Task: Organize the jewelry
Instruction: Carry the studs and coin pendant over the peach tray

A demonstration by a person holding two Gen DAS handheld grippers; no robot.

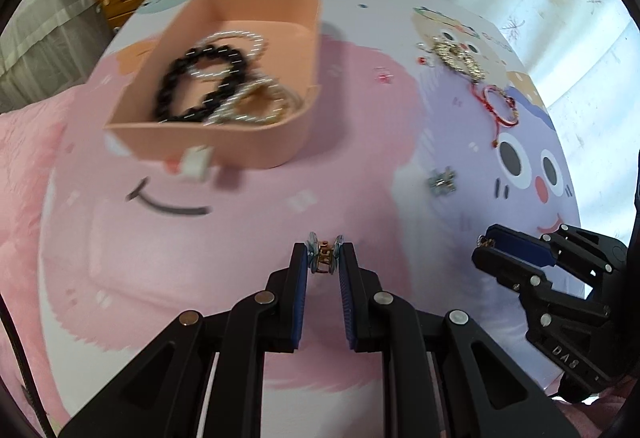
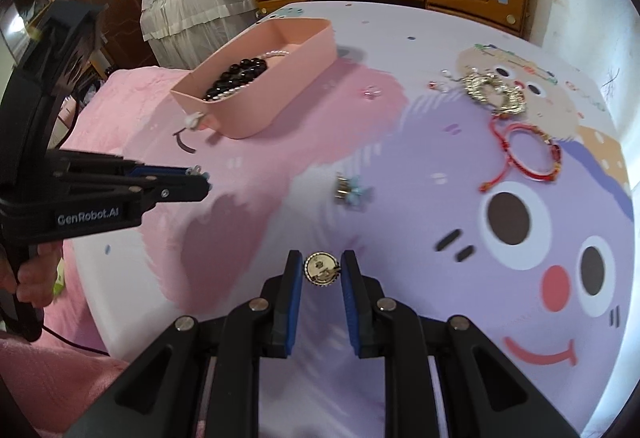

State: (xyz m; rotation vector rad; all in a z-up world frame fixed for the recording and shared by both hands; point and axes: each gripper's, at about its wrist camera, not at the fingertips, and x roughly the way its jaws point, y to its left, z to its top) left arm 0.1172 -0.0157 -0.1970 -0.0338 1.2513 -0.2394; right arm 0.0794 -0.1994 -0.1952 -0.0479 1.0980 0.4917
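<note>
Earrings, both small, light, stiff, slippery; left gripper point(image 1: 324, 258) nearly closed, pinching a blue earring point(image 1: 323, 253) by its faces; right gripper point(image 2: 322, 272) narrowly clamps a gold disc earring point(image 2: 321, 270) edgewise; pink tray point(image 2: 304, 54) well ahead.

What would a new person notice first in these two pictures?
First the pink tray at the far left of the cartoon-printed cloth, holding a black bead bracelet and pearl strands. Next, each gripper pinches a small piece: the left gripper an earring, the right gripper a round gold earring. A red cord bracelet lies at the right.
</note>
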